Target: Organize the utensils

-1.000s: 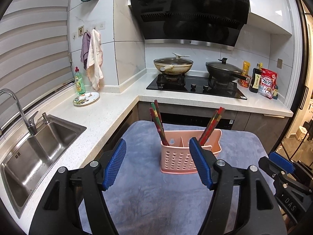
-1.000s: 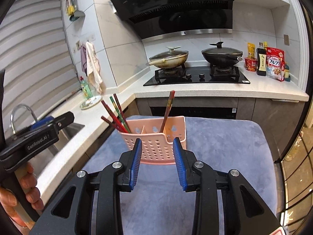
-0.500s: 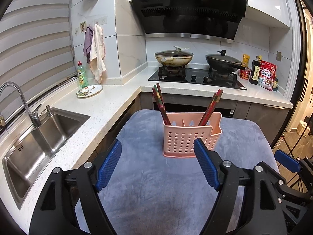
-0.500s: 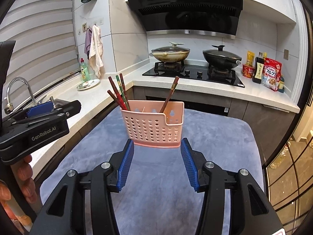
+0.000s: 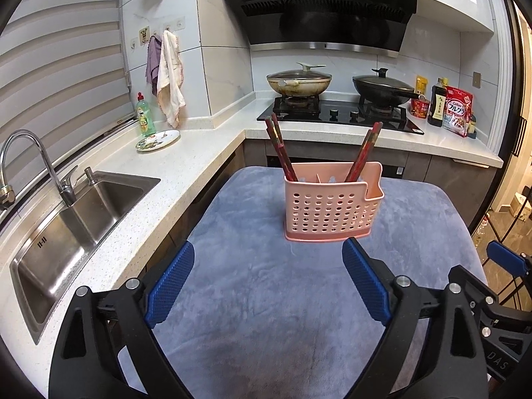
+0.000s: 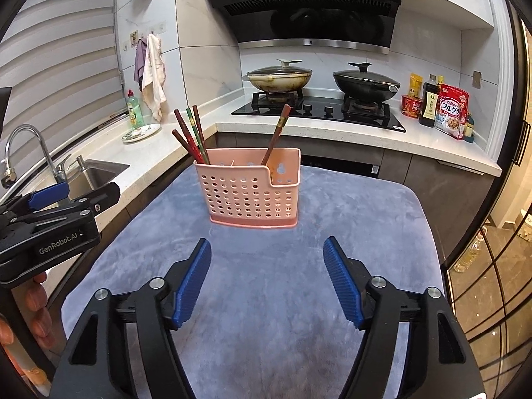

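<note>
pink holder [image 6: 252,193] with four chopsticks [image 6: 191,136] left, one chopstick [image 6: 276,134] right; both hand-held grippers [image 5: 267,279] [image 6: 267,281] released, empty

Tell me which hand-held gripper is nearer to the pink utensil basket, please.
Hard to tell; perhaps the left. The left hand-held gripper sits before the pink utensil basket, open. The right hand-held gripper sits similarly back, open.

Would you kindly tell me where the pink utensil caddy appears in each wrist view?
Left wrist: pink utensil caddy right of centre, on the grey mat, beyond the open left gripper.
Right wrist: caddy just left of centre, beyond the open right gripper.
Shared landmark: black wok on the stove.
</note>
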Motion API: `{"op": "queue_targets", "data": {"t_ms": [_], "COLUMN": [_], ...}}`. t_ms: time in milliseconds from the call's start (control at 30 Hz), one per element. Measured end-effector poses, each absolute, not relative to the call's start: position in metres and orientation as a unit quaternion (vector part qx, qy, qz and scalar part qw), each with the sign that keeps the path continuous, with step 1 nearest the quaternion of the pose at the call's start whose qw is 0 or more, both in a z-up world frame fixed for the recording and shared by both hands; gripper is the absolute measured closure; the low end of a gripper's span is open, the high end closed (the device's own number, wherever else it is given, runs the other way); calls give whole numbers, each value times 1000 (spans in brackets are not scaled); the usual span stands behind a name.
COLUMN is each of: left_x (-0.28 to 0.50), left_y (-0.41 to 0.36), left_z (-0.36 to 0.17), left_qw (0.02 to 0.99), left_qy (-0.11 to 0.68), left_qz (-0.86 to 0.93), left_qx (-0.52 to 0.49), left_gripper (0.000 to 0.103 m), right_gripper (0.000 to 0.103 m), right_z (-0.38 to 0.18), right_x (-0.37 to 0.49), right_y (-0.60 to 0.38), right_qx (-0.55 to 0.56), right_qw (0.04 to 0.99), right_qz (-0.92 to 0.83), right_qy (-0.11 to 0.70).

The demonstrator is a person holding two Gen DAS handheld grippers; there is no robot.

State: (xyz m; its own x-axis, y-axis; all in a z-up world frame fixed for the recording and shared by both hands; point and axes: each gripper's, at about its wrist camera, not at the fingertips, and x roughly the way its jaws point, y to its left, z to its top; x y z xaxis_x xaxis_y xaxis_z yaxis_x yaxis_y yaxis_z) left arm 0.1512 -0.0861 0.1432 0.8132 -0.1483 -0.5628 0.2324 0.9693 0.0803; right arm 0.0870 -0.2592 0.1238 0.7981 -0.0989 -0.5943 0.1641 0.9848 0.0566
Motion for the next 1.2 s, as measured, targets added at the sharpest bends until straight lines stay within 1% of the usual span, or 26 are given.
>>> {"op": "queue_targets", "data": {"t_ms": [167, 200, 400, 833, 1200], "left_x": [147, 146, 142, 141, 141], "left_y": [-87, -87, -87, -89, -92], "left_z": [137, 135, 130, 116, 113], "left_qw": [947, 946, 945, 936, 934], "left_qy": [297, 299, 304, 331, 332], "left_qz": [-96, -95, -88, -92, -92], "left_qx": [81, 83, 84, 83, 91], "left_gripper": [14, 12, 8, 7, 7], "right_gripper": [29, 27, 20, 19, 18], "right_z": [118, 117, 114, 102, 100], "right_x": [83, 82, 81, 82, 89], "right_y": [-262, -263, -259, -257, -262], "right_qx": [67, 67, 48, 61, 71], "right_qw": [944, 944, 943, 937, 935], "right_qz": [-69, -69, -80, -73, -84], "right_qy": [315, 317, 320, 336, 337]}}
